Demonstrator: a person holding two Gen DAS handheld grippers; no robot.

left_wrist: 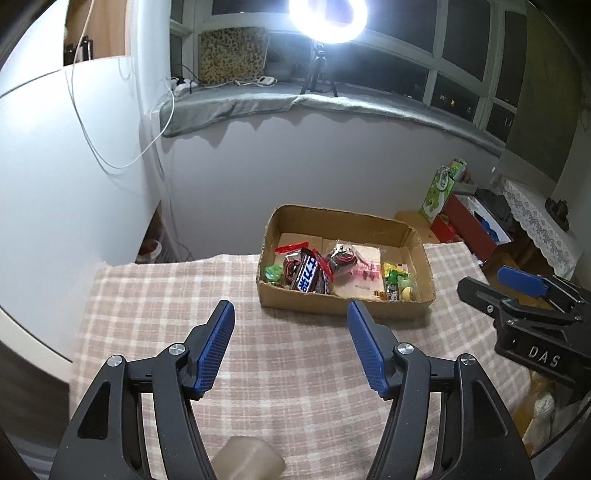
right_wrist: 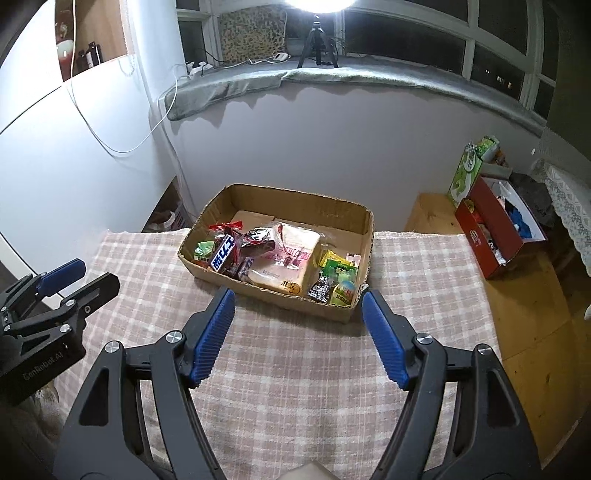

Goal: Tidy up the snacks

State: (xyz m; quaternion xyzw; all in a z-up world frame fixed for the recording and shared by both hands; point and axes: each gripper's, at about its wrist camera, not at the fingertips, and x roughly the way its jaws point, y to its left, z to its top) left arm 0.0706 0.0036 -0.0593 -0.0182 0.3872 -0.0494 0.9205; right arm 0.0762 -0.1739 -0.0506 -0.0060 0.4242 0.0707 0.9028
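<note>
With both the left hand-held gripper [left_wrist: 291,314] and right hand-held gripper [right_wrist: 299,302] wide and empty, a careless reach could shove the cardboard box [right_wrist: 364,225] off the surface's [right_wrist: 295,369] far edge.

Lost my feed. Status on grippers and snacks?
Left gripper and right gripper open, empty. Snacks all in cardboard box. Checked tablecloth bare, nothing blocking.

One cardboard box [right_wrist: 334,218], two grippers, one ring light [left_wrist: 328,20].

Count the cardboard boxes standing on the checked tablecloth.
1. The cardboard box stands at the far edge of the tablecloth, holding the snacks. The red box stands off the table, on the floor.
</note>
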